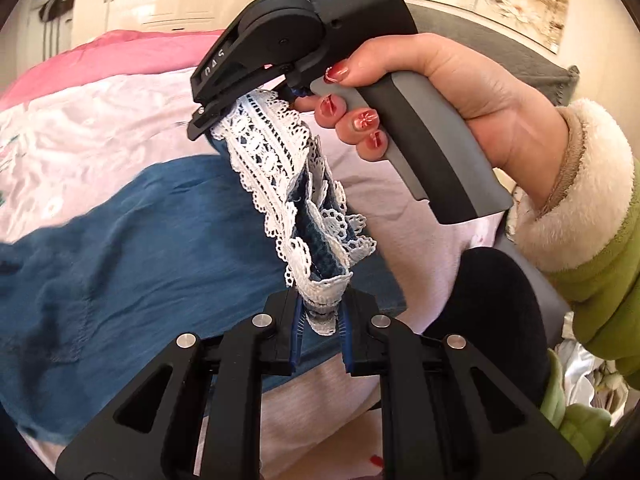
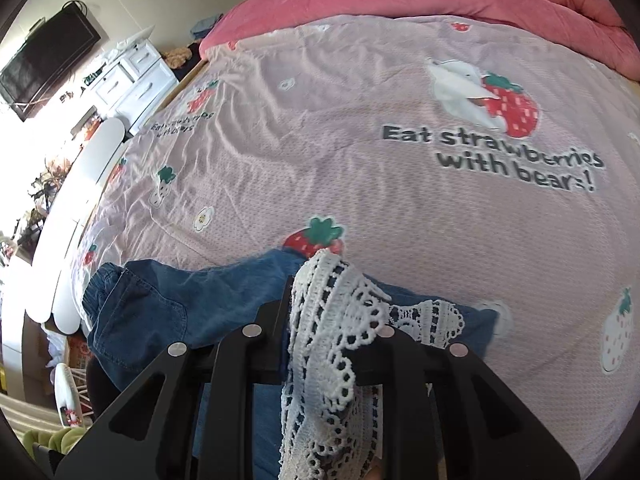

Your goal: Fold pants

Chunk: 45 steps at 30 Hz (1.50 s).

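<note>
Pants point(image 1: 120, 240) lengthwise across bed point(image 2: 360, 180), lace hem point(image 1: 272, 168) (white) pinched by left gripper point(image 1: 322, 322) and right gripper point(image 1: 218, 120).

Blue denim pants point(image 2: 160, 312), white lace trim point(image 1: 272, 168), strawberry-print pink sheet point(image 2: 360, 200).

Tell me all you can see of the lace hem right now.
The lace hem is white openwork trim with scalloped edges, sewn to blue denim pants. It hangs bunched and lifted above the bed sheet, stretched between the right gripper and left gripper, both shut on it.
</note>
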{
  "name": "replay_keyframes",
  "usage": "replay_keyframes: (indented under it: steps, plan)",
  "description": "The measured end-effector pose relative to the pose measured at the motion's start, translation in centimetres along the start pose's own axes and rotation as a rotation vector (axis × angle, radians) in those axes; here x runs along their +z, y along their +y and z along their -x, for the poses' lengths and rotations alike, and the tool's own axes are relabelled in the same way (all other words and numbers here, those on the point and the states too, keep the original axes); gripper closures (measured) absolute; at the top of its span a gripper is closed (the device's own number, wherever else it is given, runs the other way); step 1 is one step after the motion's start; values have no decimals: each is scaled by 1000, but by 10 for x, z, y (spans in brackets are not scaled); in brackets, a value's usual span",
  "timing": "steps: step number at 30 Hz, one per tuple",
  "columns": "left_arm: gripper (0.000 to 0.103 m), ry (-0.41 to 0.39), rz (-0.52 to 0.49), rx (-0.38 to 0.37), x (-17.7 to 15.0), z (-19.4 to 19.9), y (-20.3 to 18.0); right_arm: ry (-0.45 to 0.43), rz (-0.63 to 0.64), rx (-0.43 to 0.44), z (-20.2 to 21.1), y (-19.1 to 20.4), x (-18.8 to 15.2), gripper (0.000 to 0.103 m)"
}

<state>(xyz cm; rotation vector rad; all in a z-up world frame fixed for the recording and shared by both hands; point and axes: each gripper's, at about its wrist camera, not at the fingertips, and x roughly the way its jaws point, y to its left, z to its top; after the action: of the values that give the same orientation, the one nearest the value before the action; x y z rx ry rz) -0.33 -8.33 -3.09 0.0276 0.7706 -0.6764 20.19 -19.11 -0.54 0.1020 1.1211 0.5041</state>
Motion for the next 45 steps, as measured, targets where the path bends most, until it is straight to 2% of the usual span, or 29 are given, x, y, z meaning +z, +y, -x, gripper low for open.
replay_keyframes:
  steps: [8,14,20,25,29,32,36,40,42,43,44,45]
  plan:
    - [95,20,94,19,-16,6,22,72,23,-35,-44,35,5,83]
    - [94,34,115,13,-23,5,20,94,2,-40,-63,44,5,70]
    - [90,40,141,10,-27,8,27,67,14,27,-56,51,7,49]
    - [83,41,160,19,-32,8,31,-8,38,100,-30,52,11,43]
    - [79,38,200,22,-35,12,39,-59,55,119,-8,49,14,39]
    - [68,32,221,36,-35,15,41,-75,92,89,2,48,15,38]
    - [59,7,233,48,-32,30,43,-23,143,-4,-4,43,14,38]
    - [51,-61,238,65,-21,55,43,3,202,-76,-16,37,10,38]
    - [48,-91,209,61,-8,58,37,0,224,-97,-22,36,12,39]
    - [48,-98,197,61,-2,56,34,1,230,-105,-23,34,13,41]
    - [48,-98,190,54,3,55,32,6,243,-113,-27,33,14,49]
    - [48,-96,179,33,9,48,28,18,260,-119,-32,32,15,53]
